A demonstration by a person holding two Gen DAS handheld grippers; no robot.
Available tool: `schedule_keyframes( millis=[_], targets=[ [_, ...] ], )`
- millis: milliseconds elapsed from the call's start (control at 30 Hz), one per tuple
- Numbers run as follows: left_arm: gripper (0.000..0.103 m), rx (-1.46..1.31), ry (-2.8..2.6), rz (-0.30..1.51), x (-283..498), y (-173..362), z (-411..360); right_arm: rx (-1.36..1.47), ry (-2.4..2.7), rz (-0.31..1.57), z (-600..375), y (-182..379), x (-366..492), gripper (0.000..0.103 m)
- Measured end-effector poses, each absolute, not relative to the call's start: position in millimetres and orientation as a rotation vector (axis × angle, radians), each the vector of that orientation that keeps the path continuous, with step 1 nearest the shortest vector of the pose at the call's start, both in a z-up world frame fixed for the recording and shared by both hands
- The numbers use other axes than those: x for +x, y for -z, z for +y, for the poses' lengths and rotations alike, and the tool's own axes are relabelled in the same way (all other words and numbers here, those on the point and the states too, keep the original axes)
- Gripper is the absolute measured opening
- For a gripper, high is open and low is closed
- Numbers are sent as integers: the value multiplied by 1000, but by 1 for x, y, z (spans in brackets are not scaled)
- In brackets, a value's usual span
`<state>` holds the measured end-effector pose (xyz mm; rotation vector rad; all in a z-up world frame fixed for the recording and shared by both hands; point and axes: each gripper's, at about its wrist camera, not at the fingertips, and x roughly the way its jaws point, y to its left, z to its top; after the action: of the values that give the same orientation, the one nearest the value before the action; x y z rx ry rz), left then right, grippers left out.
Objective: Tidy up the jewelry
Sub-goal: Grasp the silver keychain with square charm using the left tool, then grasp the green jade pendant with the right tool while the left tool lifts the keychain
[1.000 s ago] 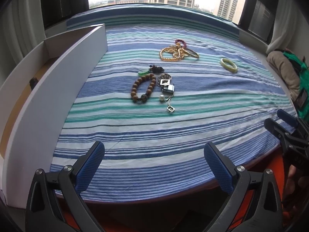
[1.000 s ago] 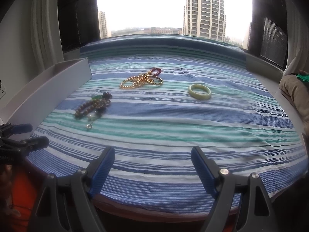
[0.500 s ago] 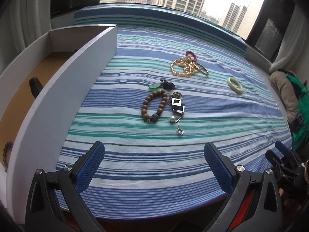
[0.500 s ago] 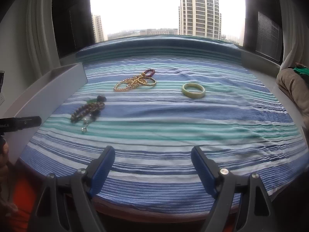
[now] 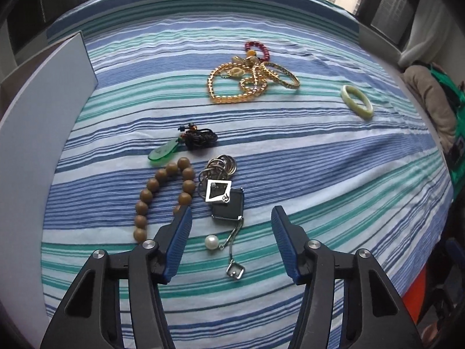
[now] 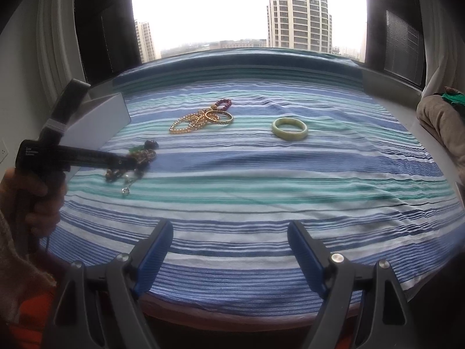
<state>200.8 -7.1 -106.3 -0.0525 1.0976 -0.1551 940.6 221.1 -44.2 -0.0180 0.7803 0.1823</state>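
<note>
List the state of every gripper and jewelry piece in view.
left gripper: jaws just closing, nothing gripped, over the silver pendant chain
right gripper: open, empty
wooden bead bracelet: flat on cloth
gold bead pile: tangled
jade bangle: lying alone

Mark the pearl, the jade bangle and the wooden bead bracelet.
pearl (image 5: 211, 242), left wrist view, centre of the bead.
jade bangle (image 6: 290, 135), right wrist view, near rim.
wooden bead bracelet (image 5: 146, 195), left wrist view, a left-side bead.

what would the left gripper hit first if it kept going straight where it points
Most likely the silver pendant cluster with the pearl and black square charm, which lie between its half-closed fingers. The left gripper holds nothing yet; depth is unclear.
</note>
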Motion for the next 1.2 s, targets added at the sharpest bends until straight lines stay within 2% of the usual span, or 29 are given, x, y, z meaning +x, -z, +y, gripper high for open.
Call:
schedule_keyframes(
  millis=[67, 133, 233, 333, 367, 733, 933, 967, 1000, 1033, 1133, 1200],
  targets=[
    [48, -70, 139, 1126, 214, 116, -8, -21, -181, 774, 221, 43, 938, 83],
    [47, -71, 121, 1117, 221, 118, -10, -21, -178, 776, 219, 44, 936, 83],
    [32, -79, 105, 1117, 230, 118, -11, -14, -172, 789, 215, 49, 936, 83],
    [30, -107, 121, 1117, 232, 118, -9, 1, -168, 804, 212, 54, 939, 83],
    [21, -125, 137, 1110, 229, 115, -7, 5, -168, 804, 211, 54, 939, 83],
    [21, -303, 204, 929, 157, 33, 41, 38, -182, 805, 203, 47, 958, 83],
    [21, -348, 109, 844, 124, 0, 84, 271, -450, 949, 228, 45, 1049, 82],
    [21, -350, 92, 838, 119, -1, 91, 306, -504, 996, 240, 51, 1070, 73],
    [21, -350, 73, 832, 115, -2, 97, 312, -543, 1040, 257, 58, 1091, 58],
    [21, -350, 54, 829, 113, -2, 103, 308, -572, 1075, 275, 65, 1111, 53],
    [21, -380, 19, 826, 107, 0, 121, 332, -583, 1197, 324, 91, 1162, 50],
    [21, -399, 0, 823, 103, 1, 131, 361, -553, 1245, 352, 106, 1181, 41]
  ],
)
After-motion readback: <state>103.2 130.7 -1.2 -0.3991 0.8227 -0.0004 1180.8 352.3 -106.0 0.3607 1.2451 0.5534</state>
